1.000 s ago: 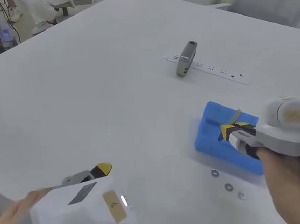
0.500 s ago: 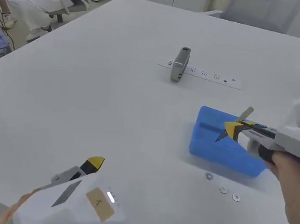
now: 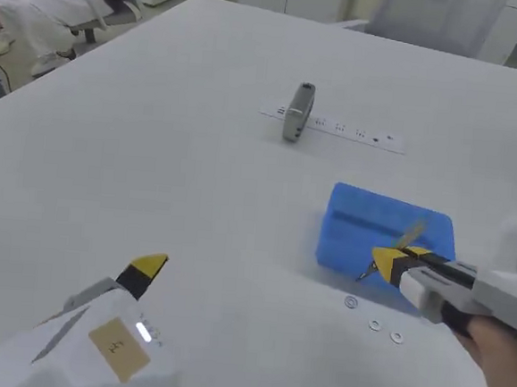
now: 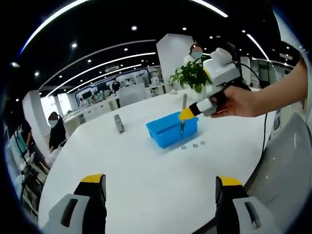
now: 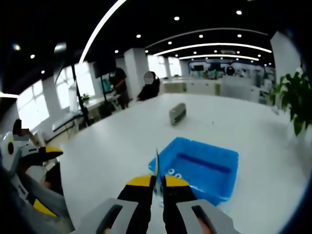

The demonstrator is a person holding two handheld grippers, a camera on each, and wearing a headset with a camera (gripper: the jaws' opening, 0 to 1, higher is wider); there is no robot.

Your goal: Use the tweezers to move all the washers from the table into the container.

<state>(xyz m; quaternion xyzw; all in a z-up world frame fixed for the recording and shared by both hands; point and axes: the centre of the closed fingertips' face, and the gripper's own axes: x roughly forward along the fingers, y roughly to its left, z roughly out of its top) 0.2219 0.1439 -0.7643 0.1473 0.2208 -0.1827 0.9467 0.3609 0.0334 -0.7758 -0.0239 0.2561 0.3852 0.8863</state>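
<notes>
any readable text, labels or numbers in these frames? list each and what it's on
No text reads clearly.
Tan sticker on the left gripper: one dark mark, too blurred to read.
White strip on the table: small dark marks, too small to read.
Blue container and the tweezers in the right gripper: no marking visible.

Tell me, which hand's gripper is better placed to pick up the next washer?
Right. The right gripper clamps the tweezers, whose tips are close to the washers beside the blue container. The left gripper is open, empty and farther back.
</notes>
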